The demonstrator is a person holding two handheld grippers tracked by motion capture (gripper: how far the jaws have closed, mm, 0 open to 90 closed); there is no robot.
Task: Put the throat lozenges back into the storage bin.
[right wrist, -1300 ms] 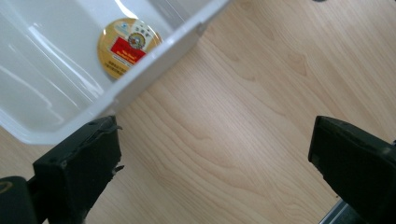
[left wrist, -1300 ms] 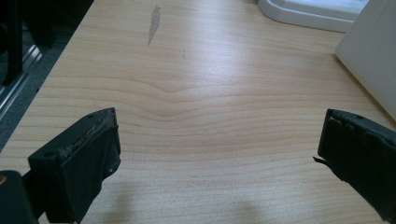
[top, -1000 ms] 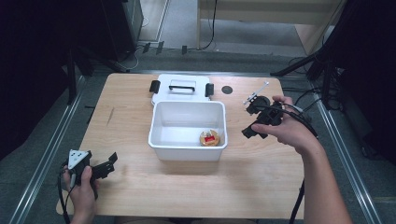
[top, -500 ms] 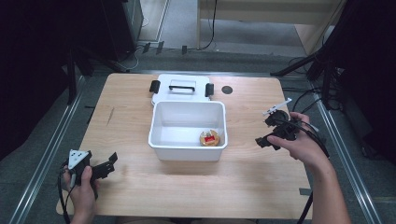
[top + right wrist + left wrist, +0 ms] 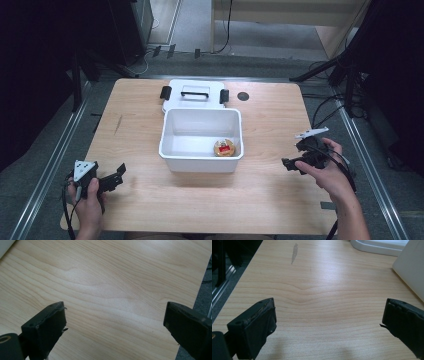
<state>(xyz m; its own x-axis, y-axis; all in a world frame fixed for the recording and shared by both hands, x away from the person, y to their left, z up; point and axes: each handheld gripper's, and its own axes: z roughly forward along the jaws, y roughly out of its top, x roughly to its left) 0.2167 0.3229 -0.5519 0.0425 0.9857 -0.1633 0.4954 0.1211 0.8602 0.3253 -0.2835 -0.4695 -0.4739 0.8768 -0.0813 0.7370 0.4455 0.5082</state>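
1. Beyond both pairs of jaws, a small red-and-gold object [image 5: 224, 148] lies inside the white bin [image 5: 200, 156].
2. Right gripper [image 5: 295, 165] has pulled back from the bin, jaws apart and empty; the drop looks done.
3. Left gripper [image 5: 329, 322] shows parted jaws over bare table [image 5: 324, 290].

One bin [image 5: 201, 152]; one lid [image 5: 194, 95]; one toy [image 5: 225, 148]
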